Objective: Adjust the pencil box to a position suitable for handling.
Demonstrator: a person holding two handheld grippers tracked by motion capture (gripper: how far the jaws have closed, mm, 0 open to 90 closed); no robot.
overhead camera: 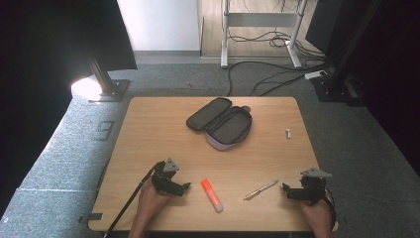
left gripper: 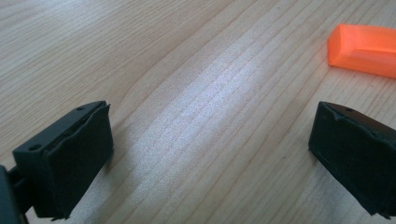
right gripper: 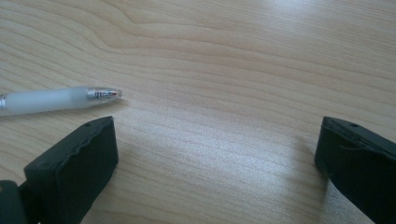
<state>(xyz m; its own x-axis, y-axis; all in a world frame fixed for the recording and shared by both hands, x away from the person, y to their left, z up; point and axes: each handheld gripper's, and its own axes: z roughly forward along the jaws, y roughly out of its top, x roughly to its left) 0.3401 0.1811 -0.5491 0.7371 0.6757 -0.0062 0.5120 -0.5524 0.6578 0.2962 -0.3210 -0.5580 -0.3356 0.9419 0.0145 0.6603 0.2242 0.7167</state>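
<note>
An open dark pencil case lies at the far middle of the wooden table. Near the front edge lie an orange highlighter with a white end and a silver pen. My left gripper rests low on the table just left of the highlighter, open with nothing between its jaws. In the left gripper view the orange highlighter is ahead to the upper right. My right gripper sits right of the pen, open and holding nothing. In the right gripper view the pen tip lies just beyond the left jaw.
A small white object lies near the table's right edge. Grey carpet surrounds the table, with cables and a desk frame at the back. Dark stands flank both sides.
</note>
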